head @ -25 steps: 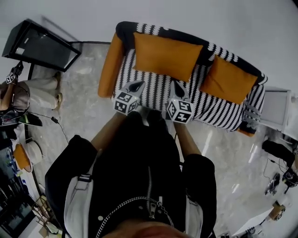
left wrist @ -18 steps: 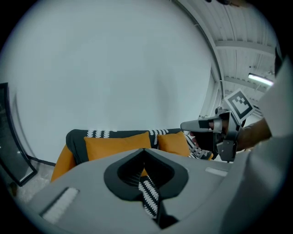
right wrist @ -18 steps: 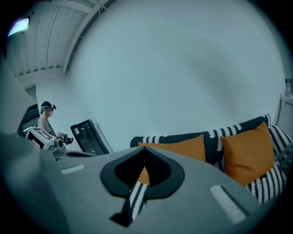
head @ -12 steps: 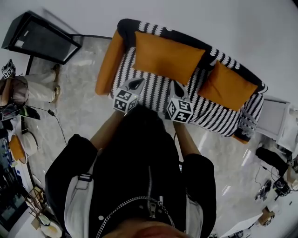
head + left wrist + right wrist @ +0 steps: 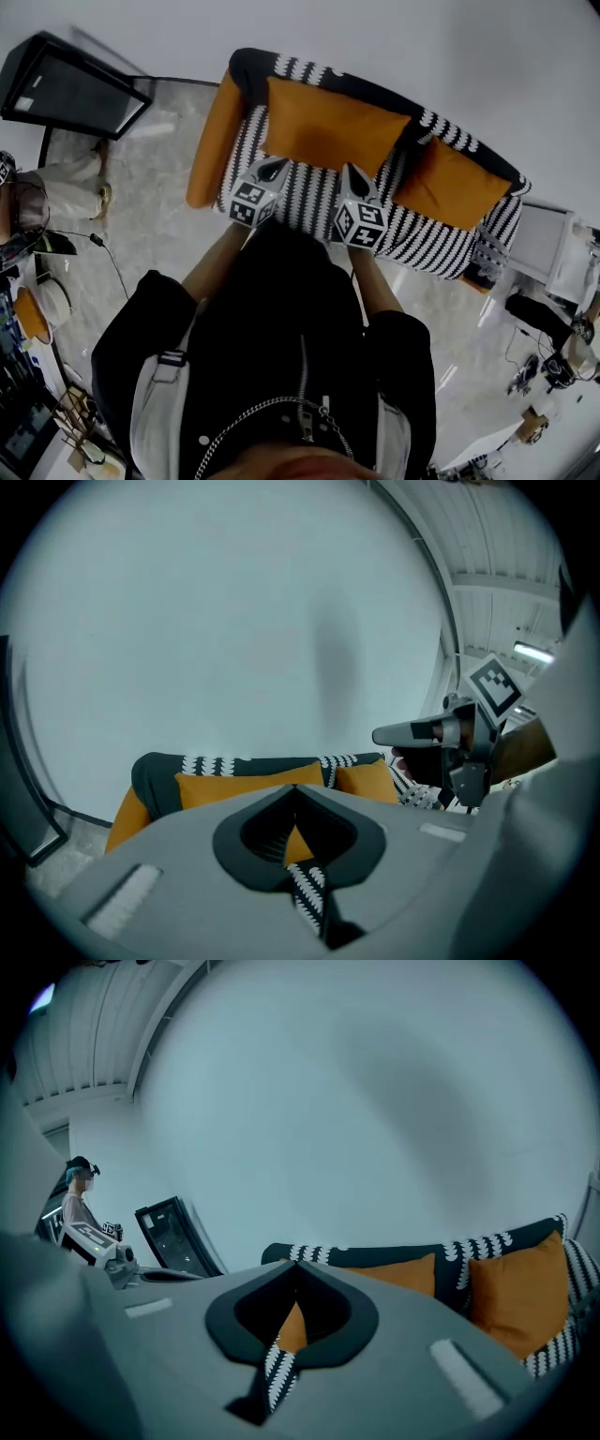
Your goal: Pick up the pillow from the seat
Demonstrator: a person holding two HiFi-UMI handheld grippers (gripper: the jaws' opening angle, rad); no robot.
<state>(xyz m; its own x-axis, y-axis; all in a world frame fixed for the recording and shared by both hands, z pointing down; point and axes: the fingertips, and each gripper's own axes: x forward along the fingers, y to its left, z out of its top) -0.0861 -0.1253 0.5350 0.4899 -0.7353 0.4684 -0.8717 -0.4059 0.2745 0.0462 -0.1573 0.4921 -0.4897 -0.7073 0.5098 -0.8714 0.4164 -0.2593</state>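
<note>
A black-and-white patterned sofa (image 5: 309, 192) stands against the white wall. Two orange pillows lean on its back: a long one (image 5: 333, 127) on the left and a smaller one (image 5: 457, 183) on the right. My left gripper (image 5: 275, 169) and right gripper (image 5: 352, 173) hover side by side over the seat's front edge, both shut and empty, short of the pillows. In the left gripper view the long pillow (image 5: 248, 785) shows past my shut left gripper (image 5: 296, 789). The right gripper view has both pillows (image 5: 398, 1274) (image 5: 520, 1288) beyond my shut right gripper (image 5: 296, 1266).
An orange bolster (image 5: 211, 141) forms the sofa's left arm. A black screen on a stand (image 5: 70, 89) is at the far left, a white side table (image 5: 539, 244) right of the sofa. Cables and clutter (image 5: 553, 366) lie on the marble floor. A person (image 5: 77, 1206) stands far left.
The view has shifted slightly, with the sofa sitting a bit further left and nearer in the frame. Both grippers stay shut and side by side over the seat's front.
</note>
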